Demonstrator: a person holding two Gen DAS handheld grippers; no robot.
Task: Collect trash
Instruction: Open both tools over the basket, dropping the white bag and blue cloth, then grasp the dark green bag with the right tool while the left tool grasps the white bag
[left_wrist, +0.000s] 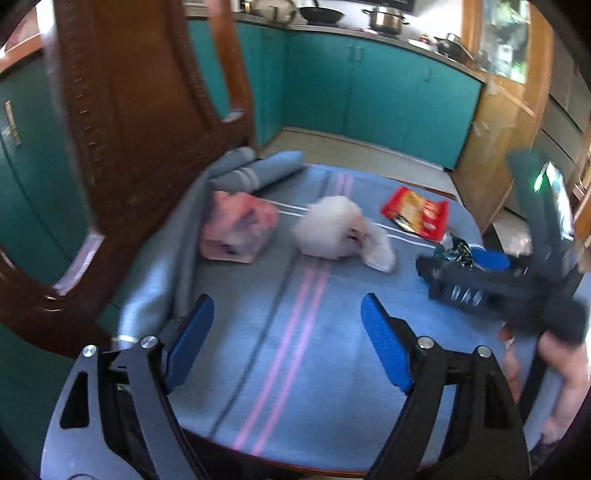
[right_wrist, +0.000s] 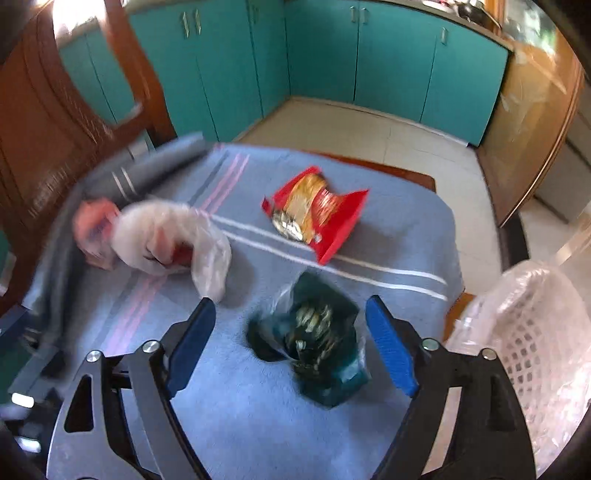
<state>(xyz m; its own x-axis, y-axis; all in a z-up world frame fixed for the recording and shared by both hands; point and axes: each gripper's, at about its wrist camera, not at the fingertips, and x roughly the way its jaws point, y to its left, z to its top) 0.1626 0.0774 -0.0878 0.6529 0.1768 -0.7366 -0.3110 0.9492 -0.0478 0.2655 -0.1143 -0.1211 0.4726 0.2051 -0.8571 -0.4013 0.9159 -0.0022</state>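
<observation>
Dark green wrapper (right_wrist: 314, 343) lies crumpled on the blue blanket-covered bench (right_wrist: 240, 406), at its near right part, directly ahead of the right gripper (right_wrist: 291, 343) and framed between its spread fingers (right_wrist: 391, 347). No pad touches it. Its long axis runs roughly near-to-far along the gripper's line of sight, open crinkled end toward the far side; blur makes the exact outline uncertain. Judgement: the right hand is the nearer one, and a straight drop with the fingers closing across the short axis should take it.

Red snack packet (right_wrist: 317, 210) lies farther off, mid-bench, flat, long axis slanting from far left to near right. White plastic bag (right_wrist: 173, 240) and a pinkish bag (right_wrist: 92, 229) just beside it sit to the left, near the rolled blanket edge.

Left gripper (left_wrist: 288, 343) hangs over bare blanket, fingers (left_wrist: 192, 339) spread, nothing between them; the white bag lies ahead of it, well apart.

White lattice basket (right_wrist: 535, 332), plastic-lined, stands off the bench's right edge, the likely drop place.
</observation>
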